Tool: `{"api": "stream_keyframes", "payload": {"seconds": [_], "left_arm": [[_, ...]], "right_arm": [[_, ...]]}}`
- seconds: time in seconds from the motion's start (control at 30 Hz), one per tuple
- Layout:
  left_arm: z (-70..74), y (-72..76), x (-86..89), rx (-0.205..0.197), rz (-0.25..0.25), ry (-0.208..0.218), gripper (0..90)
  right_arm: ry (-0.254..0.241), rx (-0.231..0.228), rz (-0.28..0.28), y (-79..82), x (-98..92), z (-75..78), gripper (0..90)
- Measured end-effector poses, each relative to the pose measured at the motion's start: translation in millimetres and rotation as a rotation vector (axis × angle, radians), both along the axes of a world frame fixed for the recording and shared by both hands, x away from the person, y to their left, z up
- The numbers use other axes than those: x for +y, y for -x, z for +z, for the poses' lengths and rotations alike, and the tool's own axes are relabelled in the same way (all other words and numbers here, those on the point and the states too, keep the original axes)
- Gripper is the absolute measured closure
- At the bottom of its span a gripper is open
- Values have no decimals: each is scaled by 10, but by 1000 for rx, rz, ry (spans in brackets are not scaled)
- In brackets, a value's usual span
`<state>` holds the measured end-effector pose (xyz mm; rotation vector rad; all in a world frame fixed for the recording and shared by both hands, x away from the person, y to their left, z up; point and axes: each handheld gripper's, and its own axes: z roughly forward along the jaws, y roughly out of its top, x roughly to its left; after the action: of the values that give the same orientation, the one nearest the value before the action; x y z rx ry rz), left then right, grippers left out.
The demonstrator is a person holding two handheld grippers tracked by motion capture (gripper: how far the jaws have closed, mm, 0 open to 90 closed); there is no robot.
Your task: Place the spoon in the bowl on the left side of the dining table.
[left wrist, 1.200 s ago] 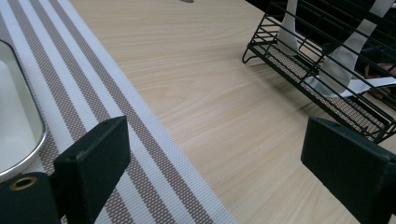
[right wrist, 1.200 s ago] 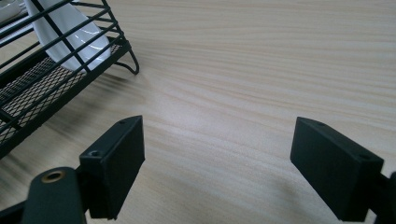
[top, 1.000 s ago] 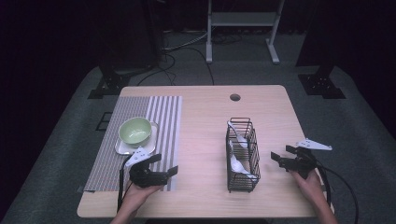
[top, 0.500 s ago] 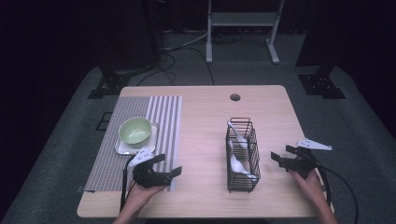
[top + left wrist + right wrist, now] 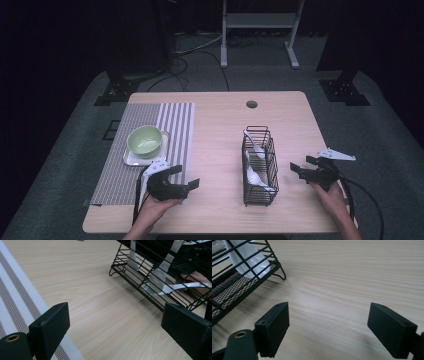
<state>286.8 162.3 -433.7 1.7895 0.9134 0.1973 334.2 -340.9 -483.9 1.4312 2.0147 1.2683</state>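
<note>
A black wire basket point(image 5: 259, 165) stands on the wooden table point(image 5: 220, 125), right of centre, with white spoons point(image 5: 255, 176) inside it. The basket point(image 5: 160, 277) and its spoons point(image 5: 160, 275) also show in the left gripper view, and a basket corner point(image 5: 242, 272) with a spoon bowl point(image 5: 249, 257) in the right gripper view. My left gripper point(image 5: 182, 177) rests open near the front edge, left of the basket, jaws wide apart over bare wood. My right gripper point(image 5: 302, 166) is open to the basket's right, with nothing between its jaws.
A grey striped placemat point(image 5: 150, 150) covers the table's left side. On it a green bowl point(image 5: 145, 140) sits on a white square plate point(image 5: 131, 159). A round cable hole point(image 5: 251, 104) lies near the far edge. Desk legs point(image 5: 260, 30) stand beyond.
My left gripper has shifted slightly toward the front edge. The right gripper and the basket have stayed put.
</note>
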Motion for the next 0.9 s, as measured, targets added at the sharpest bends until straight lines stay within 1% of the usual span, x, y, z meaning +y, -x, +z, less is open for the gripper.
{"api": "stream_keyframes", "payload": {"seconds": [0.13,0.3,0.37,0.6,0.77,0.9], "left_arm": [[18,-5,-67,5,-17,7,72],[29,-6,-124,2,-33,3,72],[40,-6,-151,3,-34,16,72],[58,-6,-200,6,-49,24,72],[88,-3,-269,7,-67,35,72],[99,-7,-303,9,-77,35,73]], "right_arm": [[-1,0,0,0,-2,0,165],[0,-3,0,1,-2,0,165],[0,-3,0,1,-2,0,165],[0,-2,1,1,-2,0,165],[1,-3,2,2,-2,1,165],[1,-4,3,2,-2,1,165]]}}
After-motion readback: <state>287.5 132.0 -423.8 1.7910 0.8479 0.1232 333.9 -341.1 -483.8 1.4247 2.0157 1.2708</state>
